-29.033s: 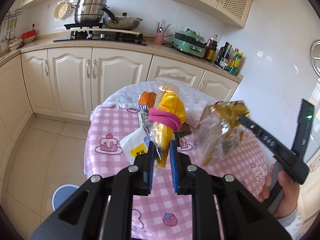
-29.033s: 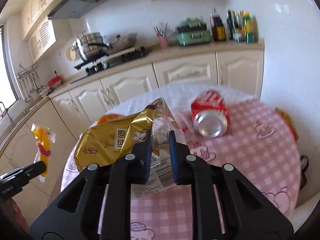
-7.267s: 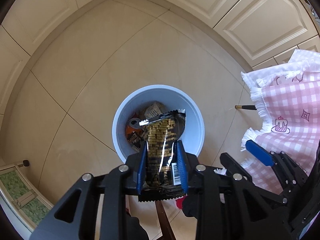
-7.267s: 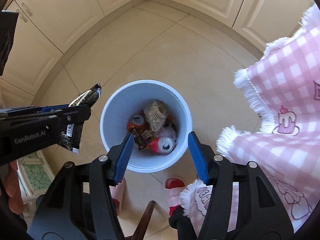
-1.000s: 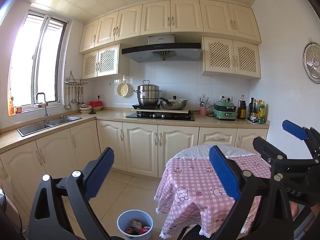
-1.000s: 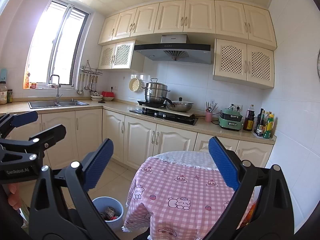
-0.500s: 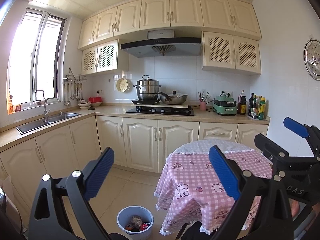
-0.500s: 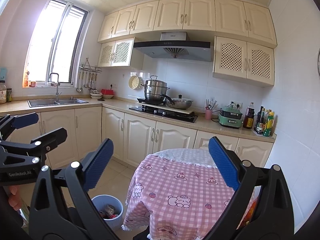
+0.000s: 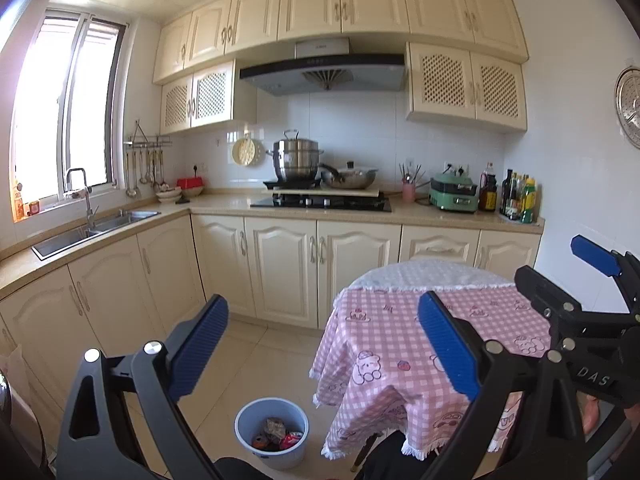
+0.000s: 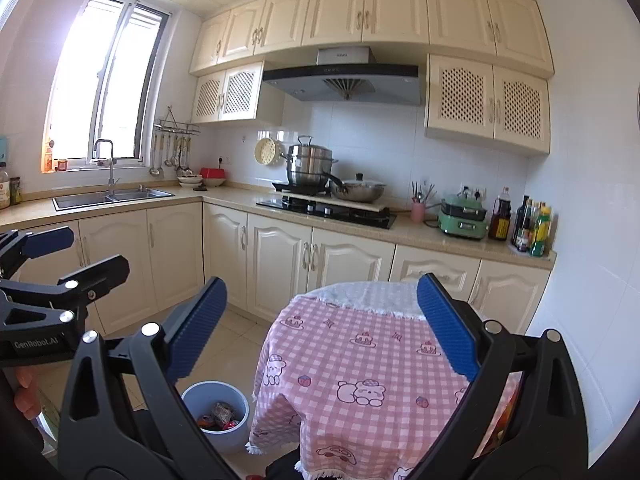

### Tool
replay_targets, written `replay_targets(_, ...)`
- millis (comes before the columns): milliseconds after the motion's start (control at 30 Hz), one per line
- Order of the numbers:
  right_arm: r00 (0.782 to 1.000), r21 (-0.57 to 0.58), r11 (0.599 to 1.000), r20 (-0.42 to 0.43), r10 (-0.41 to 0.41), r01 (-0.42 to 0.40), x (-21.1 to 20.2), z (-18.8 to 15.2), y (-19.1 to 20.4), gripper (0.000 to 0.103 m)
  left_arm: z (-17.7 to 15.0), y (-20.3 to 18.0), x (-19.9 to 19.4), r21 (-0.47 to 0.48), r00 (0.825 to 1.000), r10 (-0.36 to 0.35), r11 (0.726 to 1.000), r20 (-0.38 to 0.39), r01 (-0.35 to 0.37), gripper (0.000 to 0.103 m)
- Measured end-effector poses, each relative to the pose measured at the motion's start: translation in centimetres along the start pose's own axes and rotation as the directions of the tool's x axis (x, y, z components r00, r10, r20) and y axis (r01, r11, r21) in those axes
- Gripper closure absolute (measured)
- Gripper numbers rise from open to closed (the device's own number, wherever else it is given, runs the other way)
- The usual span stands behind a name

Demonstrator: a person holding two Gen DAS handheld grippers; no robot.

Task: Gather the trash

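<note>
My left gripper [image 9: 322,306] and my right gripper [image 10: 322,286] are both held up, wide open and empty, facing the kitchen. On the floor to the left of the table stands the light blue trash bin [image 9: 242,420] [image 10: 190,394]. It holds cans and wrappers [image 9: 276,436] [image 10: 218,414]. The round table's pink checked cloth [image 9: 400,340] [image 10: 360,360] shows no items on top. The right gripper [image 9: 558,268] also shows at the right edge of the left wrist view. At the left edge of the right wrist view is the left gripper [image 10: 86,254].
Cream cabinets and a counter [image 9: 224,204] run behind, with a sink [image 9: 92,228], a hob with pots [image 9: 320,200] and bottles [image 9: 520,200]. Tiled floor [image 9: 248,344] lies between bin and cabinets. An orange patch [image 10: 506,412] shows at the table's right edge; I cannot tell what it is.
Both views have tipped down slightly, so the kitchen sits higher in frame. Both grippers stay wide open and empty.
</note>
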State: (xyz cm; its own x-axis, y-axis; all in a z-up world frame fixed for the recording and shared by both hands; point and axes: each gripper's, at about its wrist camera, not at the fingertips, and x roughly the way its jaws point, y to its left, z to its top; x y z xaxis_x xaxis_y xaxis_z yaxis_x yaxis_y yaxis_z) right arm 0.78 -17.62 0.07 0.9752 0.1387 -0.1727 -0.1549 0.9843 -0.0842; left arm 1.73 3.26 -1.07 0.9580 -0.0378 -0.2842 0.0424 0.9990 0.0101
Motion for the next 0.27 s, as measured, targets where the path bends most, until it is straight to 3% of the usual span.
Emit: replay_targets(267,0.996,0.034,0.999,-0.084,-0.004,0.007,4.4,-1.9,-1.5,0.009,-2.0,0.3,5.0,0.006,0.993,0.029,1.000,-0.118,-0.029,0.009)
